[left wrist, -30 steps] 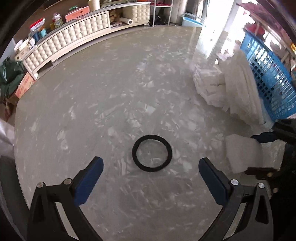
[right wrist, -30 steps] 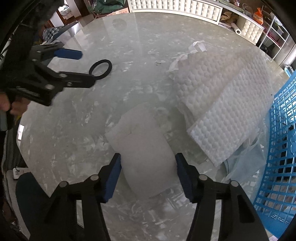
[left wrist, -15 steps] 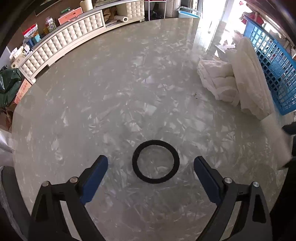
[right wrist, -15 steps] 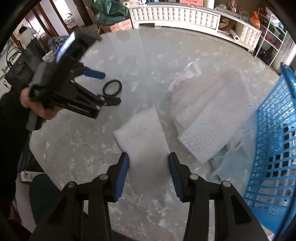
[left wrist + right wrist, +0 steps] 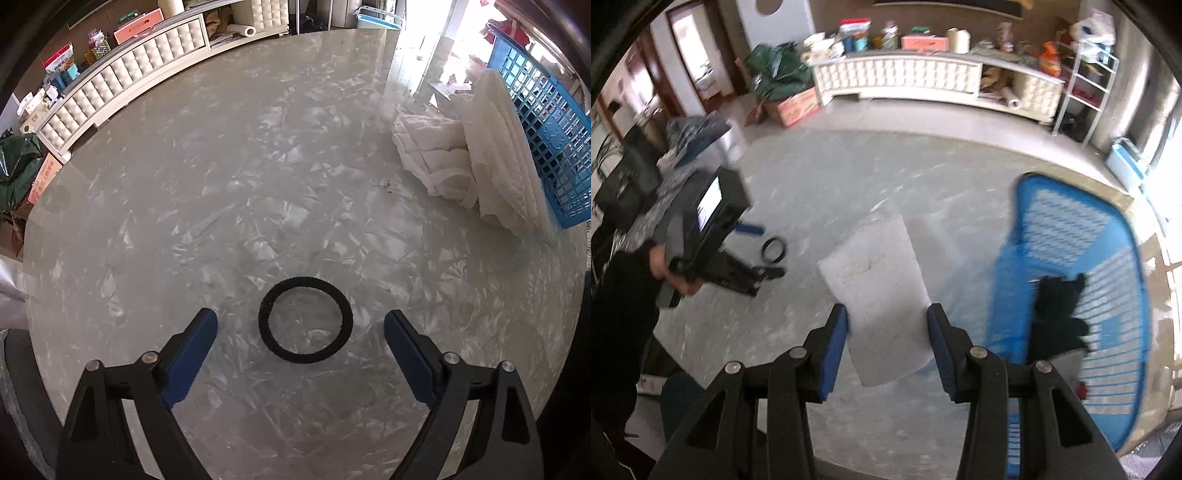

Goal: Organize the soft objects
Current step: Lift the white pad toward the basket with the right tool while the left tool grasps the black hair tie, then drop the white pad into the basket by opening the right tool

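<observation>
Item: right gripper (image 5: 886, 341). Its blue pads are drawn in against both long edges of a white foam pad (image 5: 875, 280), and the pad stands out flat ahead of the fingers, clear of the table. The sideways pinch suits a thing this light and springy; the foam's own stiffness keeps it level. The view is smeared with motion, so the exact depth of the bite cannot be told.

Item: blue plastic basket (image 5: 1082, 280). It sits just right of the held pad, open side up, with a dark soft article (image 5: 1060, 310) already lying in it. Judged to be the collecting bin, which would explain why the pad is carried high and toward it.

Item: left gripper (image 5: 301, 350). Jaws spread wide, holding nothing. It hovers low over the marble-pattern round table (image 5: 221, 166) with a black ring (image 5: 306, 319) lying flat between and a little beyond its fingertips, touching neither. The framing suggests the ring is the next pick.

Item: quilted white pads (image 5: 498, 147), stacked on edge and leaning against the basket's outer wall, with folded white cloths (image 5: 432, 155) beside them. Presumably staged near the bin for loading; not yet inside.

Item: white tufted cabinet (image 5: 122, 77), beyond the table, cluttered on top. No part in the work.
</observation>
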`<act>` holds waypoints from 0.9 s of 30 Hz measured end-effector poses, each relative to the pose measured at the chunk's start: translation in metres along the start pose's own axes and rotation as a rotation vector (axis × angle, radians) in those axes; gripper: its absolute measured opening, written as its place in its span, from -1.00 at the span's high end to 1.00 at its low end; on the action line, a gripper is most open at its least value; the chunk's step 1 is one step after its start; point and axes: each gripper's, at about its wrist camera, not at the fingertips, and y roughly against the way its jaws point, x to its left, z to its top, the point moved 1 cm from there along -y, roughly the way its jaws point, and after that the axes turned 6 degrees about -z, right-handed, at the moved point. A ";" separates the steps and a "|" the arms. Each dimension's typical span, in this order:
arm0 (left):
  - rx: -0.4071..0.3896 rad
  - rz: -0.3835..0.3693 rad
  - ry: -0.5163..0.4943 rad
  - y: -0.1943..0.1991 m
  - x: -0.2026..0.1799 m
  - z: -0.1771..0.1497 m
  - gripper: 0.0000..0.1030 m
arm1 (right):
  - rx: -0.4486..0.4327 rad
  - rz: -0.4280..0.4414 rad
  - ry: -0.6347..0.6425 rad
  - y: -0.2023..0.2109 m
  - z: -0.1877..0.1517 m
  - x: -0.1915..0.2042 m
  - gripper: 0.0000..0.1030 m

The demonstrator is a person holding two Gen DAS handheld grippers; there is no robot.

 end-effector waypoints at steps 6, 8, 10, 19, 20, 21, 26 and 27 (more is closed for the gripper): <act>-0.010 0.003 0.014 0.005 0.004 -0.002 -0.43 | -0.044 -0.084 -0.079 0.019 0.001 -0.049 0.18; -0.013 0.000 0.013 0.006 0.001 -0.003 -0.26 | -0.048 -0.108 -0.123 0.023 0.000 -0.070 0.18; -0.014 -0.004 0.009 0.008 -0.001 -0.004 -0.09 | -0.049 -0.127 -0.147 0.021 -0.003 -0.079 0.18; -0.002 -0.004 0.031 0.013 -0.007 -0.004 0.36 | 0.031 -0.148 -0.224 -0.004 -0.010 -0.123 0.16; -0.004 -0.003 0.036 0.013 -0.007 -0.005 0.39 | 0.041 -0.152 -0.229 -0.007 -0.010 -0.128 0.15; -0.004 -0.005 0.042 0.015 -0.007 -0.003 0.41 | 0.054 -0.155 -0.232 -0.010 -0.011 -0.134 0.15; -0.010 -0.022 0.057 0.018 -0.003 -0.008 0.52 | 0.108 -0.162 -0.238 -0.033 -0.011 -0.146 0.12; -0.010 -0.025 0.063 0.018 -0.002 -0.009 0.53 | 0.116 -0.161 -0.238 -0.033 -0.010 -0.146 0.09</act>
